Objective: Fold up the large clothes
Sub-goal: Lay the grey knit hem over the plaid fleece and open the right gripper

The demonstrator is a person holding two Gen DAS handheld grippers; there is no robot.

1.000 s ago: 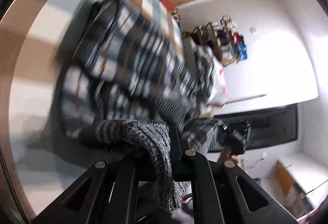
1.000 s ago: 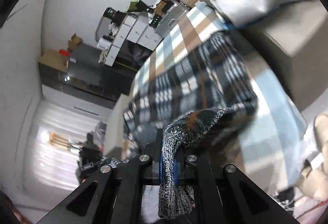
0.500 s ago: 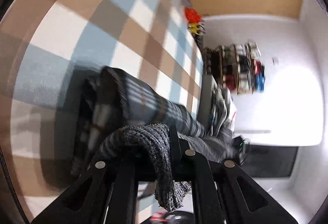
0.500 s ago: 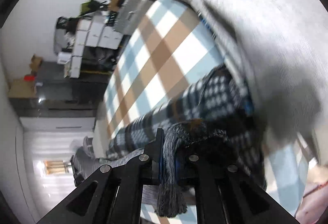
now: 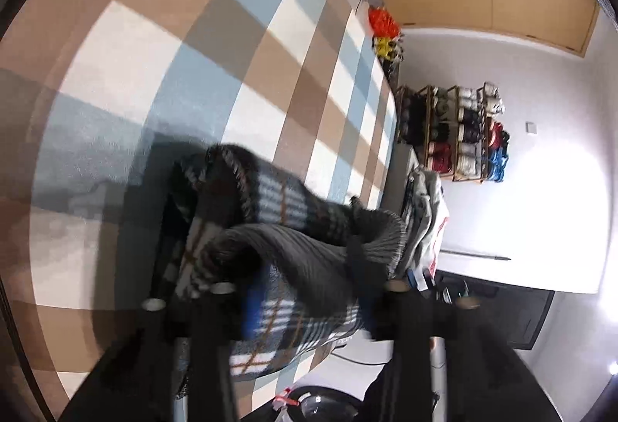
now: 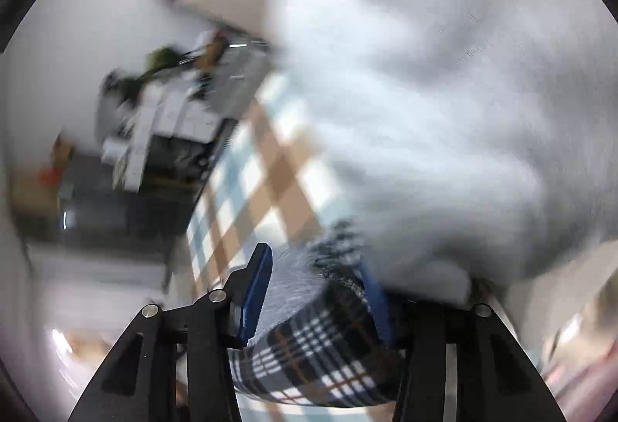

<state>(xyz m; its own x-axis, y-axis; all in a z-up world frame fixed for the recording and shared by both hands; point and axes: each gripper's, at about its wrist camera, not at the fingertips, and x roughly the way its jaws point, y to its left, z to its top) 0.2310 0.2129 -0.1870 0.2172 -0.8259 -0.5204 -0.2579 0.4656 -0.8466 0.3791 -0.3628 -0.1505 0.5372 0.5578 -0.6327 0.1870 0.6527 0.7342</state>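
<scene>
Checked brown, blue and white cloth (image 5: 239,47) covers the surface under me, and a shoe rack (image 5: 455,136) stands against the white wall beyond its far edge. Through the left wrist camera I see the plaid knit garment (image 5: 286,205) bunched on that checked cloth right in front of the tool. My left gripper (image 5: 309,290) has its 2 fingers spread wide, with the grey ribbed edge of the garment lying loosely between them and nothing pinched. A small stack of folded clothes (image 5: 425,205) sits at the far edge of the surface. On the right wrist camera the picture is blurred. My right gripper (image 6: 316,290) is also parted, its blue pads (image 6: 257,294) standing either side of the plaid fabric without squeezing it. A big pale grey garment (image 6: 425,113) fills the upper right, hanging just beside the right finger. Boxes (image 6: 146,140) sit smeared in the background.
</scene>
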